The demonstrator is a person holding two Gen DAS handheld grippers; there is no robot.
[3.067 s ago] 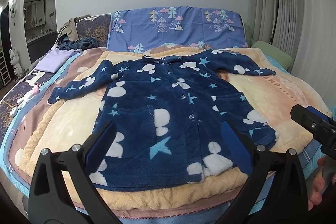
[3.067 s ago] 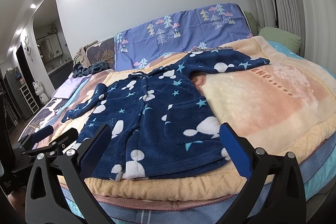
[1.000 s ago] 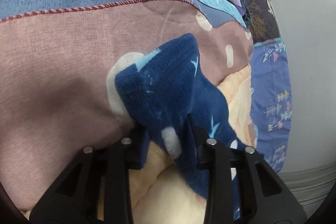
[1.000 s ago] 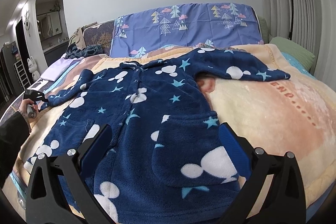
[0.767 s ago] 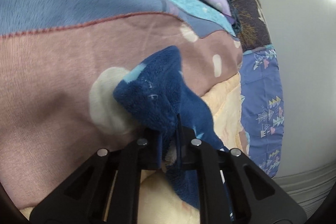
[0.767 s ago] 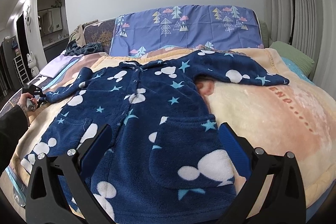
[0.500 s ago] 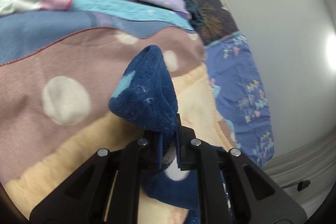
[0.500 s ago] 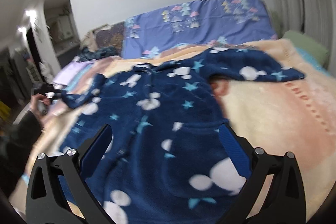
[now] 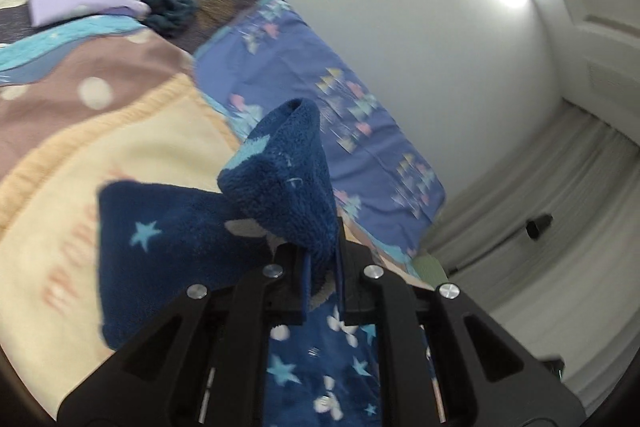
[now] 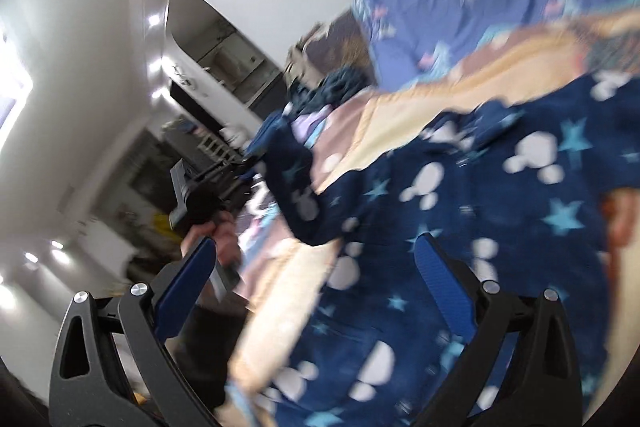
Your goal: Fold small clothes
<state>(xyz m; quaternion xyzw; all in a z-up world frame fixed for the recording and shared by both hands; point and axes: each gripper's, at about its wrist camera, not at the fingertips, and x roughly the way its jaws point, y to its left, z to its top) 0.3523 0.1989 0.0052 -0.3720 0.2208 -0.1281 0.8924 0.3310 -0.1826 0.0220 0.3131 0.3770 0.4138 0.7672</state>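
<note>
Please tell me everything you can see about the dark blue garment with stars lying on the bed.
The dark blue garment looks like thick fleece, printed with light blue stars and white mouse-head shapes. Its body lies spread on the yellow blanket. One sleeve end is lifted and pinched by the shut left hand-held gripper. The open right hand-held gripper hangs above the body, not touching it.
</note>
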